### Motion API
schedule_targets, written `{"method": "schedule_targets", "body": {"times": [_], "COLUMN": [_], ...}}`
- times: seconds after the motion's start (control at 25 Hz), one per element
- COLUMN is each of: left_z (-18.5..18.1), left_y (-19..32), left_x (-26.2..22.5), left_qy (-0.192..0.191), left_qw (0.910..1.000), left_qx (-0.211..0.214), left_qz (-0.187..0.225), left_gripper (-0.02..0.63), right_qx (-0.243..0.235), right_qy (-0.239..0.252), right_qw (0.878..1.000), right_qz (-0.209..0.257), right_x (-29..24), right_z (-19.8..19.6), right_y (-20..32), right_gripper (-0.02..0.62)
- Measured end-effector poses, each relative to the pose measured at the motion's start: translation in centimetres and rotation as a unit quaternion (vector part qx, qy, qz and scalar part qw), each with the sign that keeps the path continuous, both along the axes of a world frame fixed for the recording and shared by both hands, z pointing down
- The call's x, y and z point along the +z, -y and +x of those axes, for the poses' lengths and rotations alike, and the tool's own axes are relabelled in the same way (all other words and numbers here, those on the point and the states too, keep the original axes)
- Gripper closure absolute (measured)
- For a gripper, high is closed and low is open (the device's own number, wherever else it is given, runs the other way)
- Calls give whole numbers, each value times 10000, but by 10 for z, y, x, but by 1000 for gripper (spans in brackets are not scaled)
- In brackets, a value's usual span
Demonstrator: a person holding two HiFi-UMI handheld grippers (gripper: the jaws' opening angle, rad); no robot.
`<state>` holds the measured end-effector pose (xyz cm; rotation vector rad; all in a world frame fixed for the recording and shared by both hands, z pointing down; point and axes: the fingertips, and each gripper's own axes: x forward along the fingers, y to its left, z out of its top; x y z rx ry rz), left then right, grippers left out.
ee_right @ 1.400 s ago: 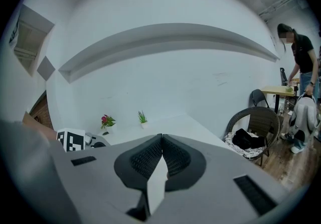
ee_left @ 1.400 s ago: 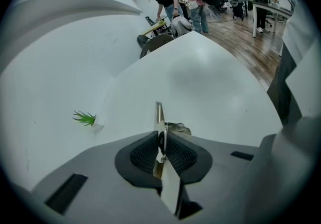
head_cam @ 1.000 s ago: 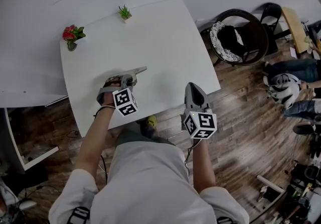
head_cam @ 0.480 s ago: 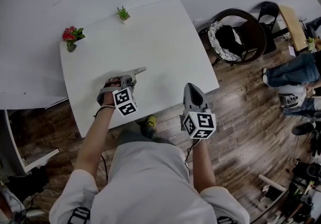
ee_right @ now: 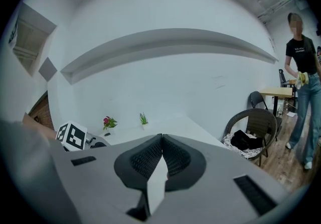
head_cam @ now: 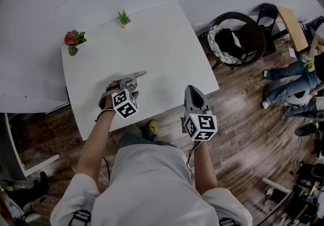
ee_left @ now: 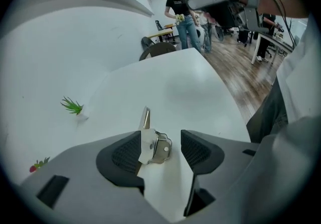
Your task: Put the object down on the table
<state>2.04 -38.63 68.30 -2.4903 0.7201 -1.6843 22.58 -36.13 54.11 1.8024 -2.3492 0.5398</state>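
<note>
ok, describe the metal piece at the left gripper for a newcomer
White table, near-left part: the left gripper, jaws opening. The metal piece sits between them, thin blade pointing away. It's the only shiny silver thing; the green plant and red flowers stand at the far edge.

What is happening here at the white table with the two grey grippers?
A person holds a gripper in each hand at the white square table. The left gripper has its jaws opening around a small silvery metal tool, which seems to rest on the table between them. The right gripper is shut and empty, near the table's front edge.
</note>
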Motion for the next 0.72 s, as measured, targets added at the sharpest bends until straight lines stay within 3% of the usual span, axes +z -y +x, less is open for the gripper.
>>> {"method": "schedule_targets", "body": {"times": [0.4, 0.6, 0.72], "left_z": [1, -5, -11], "left_y": [4, 5, 6], "left_x": [-66, -101, -121], "left_qy": [-989, -1401, -1758], "left_qw": [9929, 9839, 9739], "left_qx": [-520, -802, -1087], "left_qz": [399, 766, 936], "left_gripper": [380, 420, 445], "right_qx": [-47, -100, -140], "right_qy": [24, 17, 3], "right_qw": [9998, 9995, 9992], "right_qz": [193, 301, 366], "right_x": [-15, -25, -31], "right_z": [-9, -17, -20], "right_y": [-3, -4, -4], "right_gripper": [586, 586, 586]}}
